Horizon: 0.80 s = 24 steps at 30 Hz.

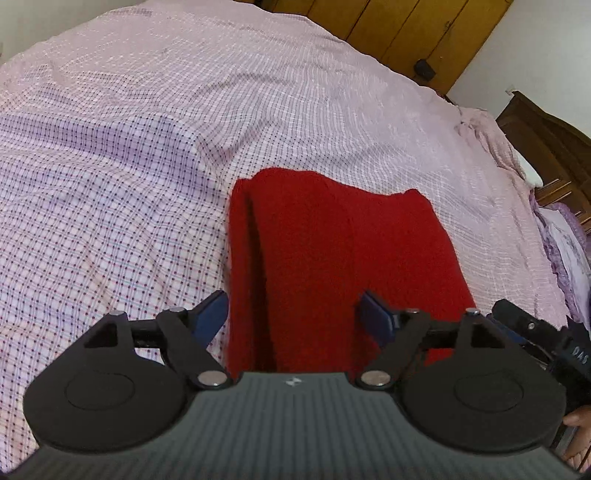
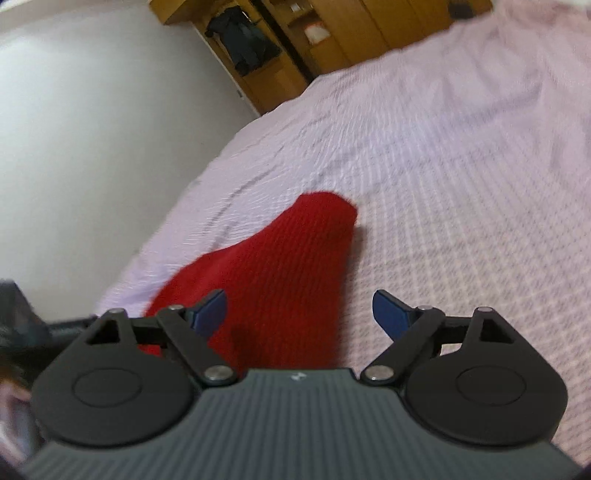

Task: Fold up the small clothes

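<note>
- Left wrist view: the left tongs (image 1: pixel 293 314) are spread wide with nothing between the blue pads (image 1: pixel 212 314), poised over the near end of a red knit (image 1: pixel 332 258).
- The knit lies folded on the bed (image 1: pixel 147 147), a long fold line running down its left side; one pad is over the checked sheet just left of the cloth, the other over the cloth itself.
- Whether the pads touch the fabric cannot be told.
- At the right edge of the same view part of the right tongs (image 1: pixel 535 332) shows, just beside the knit's right edge.
- Wooden wardrobe doors (image 1: pixel 399 29) stand beyond the bed, and a dark wooden headboard (image 1: pixel 546 147) is at the far right.
- Right wrist view: the right tongs (image 2: pixel 299 314) are likewise spread apart and hold nothing; the picture is blurred.
- Here the knit (image 2: pixel 280 266) stretches away from the left pad (image 2: pixel 212 312) to a rounded far end, lying on the sheet near the bed's (image 2: pixel 443 184) left edge.
- A white wall (image 2: pixel 92 129) and an open wardrobe (image 2: pixel 277 48) are behind.
</note>
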Available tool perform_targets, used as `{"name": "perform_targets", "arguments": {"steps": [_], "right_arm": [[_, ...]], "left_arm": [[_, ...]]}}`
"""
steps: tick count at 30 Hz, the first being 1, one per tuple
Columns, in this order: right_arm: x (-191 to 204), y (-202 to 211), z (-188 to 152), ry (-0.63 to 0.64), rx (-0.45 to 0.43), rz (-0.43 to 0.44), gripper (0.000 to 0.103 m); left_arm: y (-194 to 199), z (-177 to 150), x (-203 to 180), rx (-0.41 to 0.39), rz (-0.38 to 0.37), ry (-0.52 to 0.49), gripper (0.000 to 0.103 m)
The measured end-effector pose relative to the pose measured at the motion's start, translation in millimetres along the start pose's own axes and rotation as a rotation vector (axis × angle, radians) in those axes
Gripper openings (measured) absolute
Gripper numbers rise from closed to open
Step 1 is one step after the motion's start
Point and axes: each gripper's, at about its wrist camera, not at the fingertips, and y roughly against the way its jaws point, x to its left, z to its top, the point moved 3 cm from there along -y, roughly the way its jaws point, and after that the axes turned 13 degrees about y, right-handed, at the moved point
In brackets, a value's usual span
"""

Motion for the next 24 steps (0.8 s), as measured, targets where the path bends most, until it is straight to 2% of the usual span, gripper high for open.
{"name": "perform_targets", "arguments": {"steps": [3,5,7,9,13,15,16,17,18,21,24], "right_arm": [[-4,-7,-6,-0.079,0.06,0.083,0.088],[-6,-15,-13,-0.088,0.112,0.099,0.088],[-8,-22,-20,-0.099,0.126,0.113,0.103],[-11,-29,-25,-0.127,0.15,0.144,0.103],[-19,-48,-35,-0.227,0.212,0.283,0.103],[-16,-54,-34,-0.218,0.216,0.32,0.103],[-12,-56,-34,-0.207,0.216,0.322,0.098],[-8,-56,-33,-0.19,0.211,0.306,0.093],[-6,-58,-31,-0.176,0.205,0.292,0.083],[-6,-42,-25,-0.203,0.163,0.31,0.066],[-7,-20,-12,-0.22,0.137,0.332,0.061]], "left_arm": [[2,-3,0,0.0,0.005,-0.027,0.085],[0,-6,1,0.01,-0.003,-0.025,0.085],[-7,-7,5,0.028,-0.015,-0.015,0.085],[-9,-8,8,0.043,-0.038,0.005,0.085],[-10,-9,10,0.049,-0.064,0.034,0.085],[-13,-9,12,0.052,-0.08,0.047,0.082],[-12,-10,12,0.054,-0.092,0.049,0.079],[-12,-11,12,0.059,-0.108,0.049,0.069],[-11,-11,11,0.072,-0.139,0.06,0.062],[-8,-11,9,0.088,-0.168,0.081,0.057],[-1,-15,-1,0.091,-0.196,0.078,0.054]]}}
